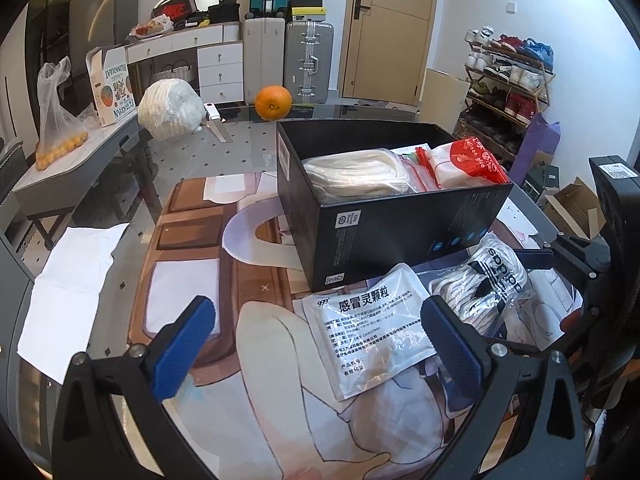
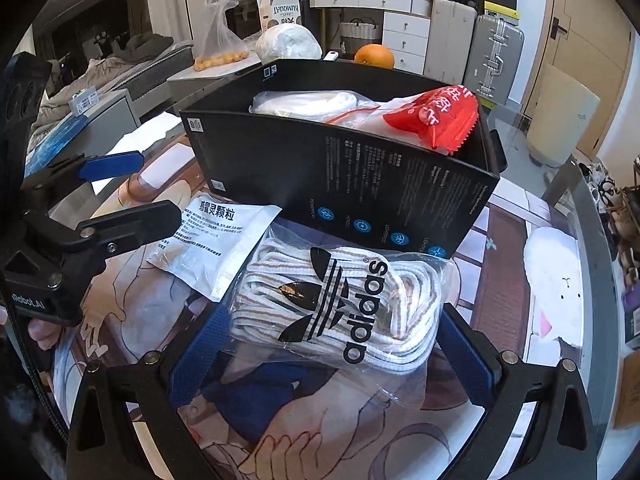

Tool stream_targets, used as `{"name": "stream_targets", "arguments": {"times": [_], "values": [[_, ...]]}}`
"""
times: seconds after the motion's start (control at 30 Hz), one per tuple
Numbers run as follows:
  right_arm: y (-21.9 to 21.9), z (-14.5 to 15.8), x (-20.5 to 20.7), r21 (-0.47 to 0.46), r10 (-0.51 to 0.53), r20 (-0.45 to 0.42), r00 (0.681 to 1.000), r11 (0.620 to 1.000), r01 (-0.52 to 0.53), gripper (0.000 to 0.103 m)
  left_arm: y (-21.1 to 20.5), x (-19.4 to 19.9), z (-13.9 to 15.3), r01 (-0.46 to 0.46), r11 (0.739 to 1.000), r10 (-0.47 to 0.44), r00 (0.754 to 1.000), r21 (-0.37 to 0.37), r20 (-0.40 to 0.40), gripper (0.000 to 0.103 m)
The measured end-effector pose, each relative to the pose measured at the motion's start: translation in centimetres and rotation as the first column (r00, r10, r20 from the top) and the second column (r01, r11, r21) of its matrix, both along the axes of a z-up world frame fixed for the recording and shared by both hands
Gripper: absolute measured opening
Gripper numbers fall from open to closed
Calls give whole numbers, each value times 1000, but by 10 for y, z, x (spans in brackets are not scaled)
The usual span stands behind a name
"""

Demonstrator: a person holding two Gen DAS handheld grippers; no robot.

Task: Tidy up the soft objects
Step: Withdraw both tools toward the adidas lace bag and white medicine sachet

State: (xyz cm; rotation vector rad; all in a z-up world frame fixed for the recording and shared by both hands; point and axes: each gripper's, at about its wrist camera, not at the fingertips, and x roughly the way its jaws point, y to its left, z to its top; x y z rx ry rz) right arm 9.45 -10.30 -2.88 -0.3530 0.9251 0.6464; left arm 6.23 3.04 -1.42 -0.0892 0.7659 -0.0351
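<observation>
Right gripper (image 2: pixel 332 344) jaws spread around the sock bag (image 2: pixel 340 300), beside the box (image 2: pixel 360 184).

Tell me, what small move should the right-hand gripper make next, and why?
Probably close the right gripper on the clear plastic adidas sock bag: its open blue fingers already flank the bag, which lies outside the black cardboard box.

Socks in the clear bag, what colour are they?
The socks are white with thin brownish stripes, clearest in the right wrist view.
</observation>
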Motion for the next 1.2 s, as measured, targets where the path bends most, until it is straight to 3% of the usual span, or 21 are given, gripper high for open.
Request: {"name": "stream_targets", "arguments": {"times": [0.43,0.77,1.13,1.2], "values": [[3,-6,-1,1,18,-11,1000,1000,-18,102,-3,6,-3,23,1000,-23,999,-7,-24,103],[-10,-3,-9,31,3,-8,1000,1000,-3,92,-9,8,-5,48,999,-48,998,3,-46,103],[-19,-1,-14,38,3,-6,1000,999,-3,87,-30,21,-14,125,992,-129,984,-34,-123,103],[-19,-1,-15,35,5,-5,1000,999,-5,87,-32,26,-19,117,993,-118,981,-14,-154,103]]}}
